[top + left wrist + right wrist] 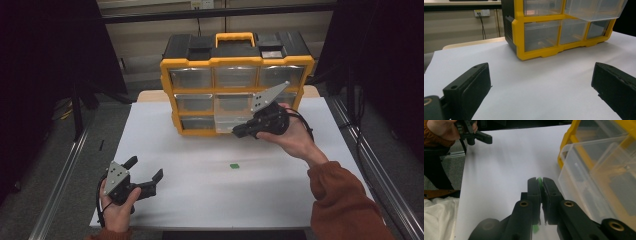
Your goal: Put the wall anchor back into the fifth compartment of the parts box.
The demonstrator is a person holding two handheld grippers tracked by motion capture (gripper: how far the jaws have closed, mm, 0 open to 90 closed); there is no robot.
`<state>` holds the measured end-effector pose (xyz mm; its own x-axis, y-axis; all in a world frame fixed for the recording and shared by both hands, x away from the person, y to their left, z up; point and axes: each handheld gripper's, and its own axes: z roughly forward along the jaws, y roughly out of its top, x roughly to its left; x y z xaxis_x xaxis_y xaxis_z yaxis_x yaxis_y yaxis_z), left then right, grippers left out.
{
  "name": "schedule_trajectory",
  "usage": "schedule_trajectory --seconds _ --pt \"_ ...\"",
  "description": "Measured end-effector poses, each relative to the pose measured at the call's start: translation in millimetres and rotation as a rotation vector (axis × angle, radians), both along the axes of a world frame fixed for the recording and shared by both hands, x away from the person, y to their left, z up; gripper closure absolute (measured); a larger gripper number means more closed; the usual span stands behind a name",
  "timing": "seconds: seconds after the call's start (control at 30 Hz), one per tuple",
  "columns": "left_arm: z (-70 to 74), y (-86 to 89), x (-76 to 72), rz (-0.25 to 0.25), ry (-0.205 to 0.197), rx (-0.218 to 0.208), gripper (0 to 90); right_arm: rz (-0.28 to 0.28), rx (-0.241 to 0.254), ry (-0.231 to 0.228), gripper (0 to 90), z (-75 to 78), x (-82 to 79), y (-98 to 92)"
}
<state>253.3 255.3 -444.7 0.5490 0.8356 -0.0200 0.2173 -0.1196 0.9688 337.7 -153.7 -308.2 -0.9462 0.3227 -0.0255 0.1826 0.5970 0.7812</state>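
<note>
High view: I hold the right gripper point(239, 132) at centre frame, in front of the yellow organiser point(235, 80), its tip pointing left toward the organiser's lower middle tier. Right gripper view: the jaws are pressed together on a small green piece point(539, 180), which shows as a sliver at the jaw tips and again lower down between the jaws. An open clear drawer point(596, 182) juts from the organiser at the right of that frame, so the drawer's mouth lies just to the right of and beyond the pinched piece; I judge the coming move to be a short carry rightward over the drawer's rim. A second green piece point(234, 166) lies on the white table point(190, 165) at lower centre of the high view, apart from both tools. The left gripper point(146, 175) sits at lower left, jaws spread wide and empty. The right gripper is far nearer the drawer.
</note>
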Motion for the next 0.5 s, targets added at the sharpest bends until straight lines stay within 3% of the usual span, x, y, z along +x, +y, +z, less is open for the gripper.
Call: schedule_trajectory --seconds 0.3,0.5 --pt "0.5 -0.1 0.5 0.003 -0.001 0.004 2.4 -0.024 -0.035 -0.039 85.3 30.5 18.1 1.7" --pt "0.7 0.1 0.5 0.002 -0.002 0.005 2.4 -0.041 -0.046 -0.046 85.3 39.8 27.5 1.9"
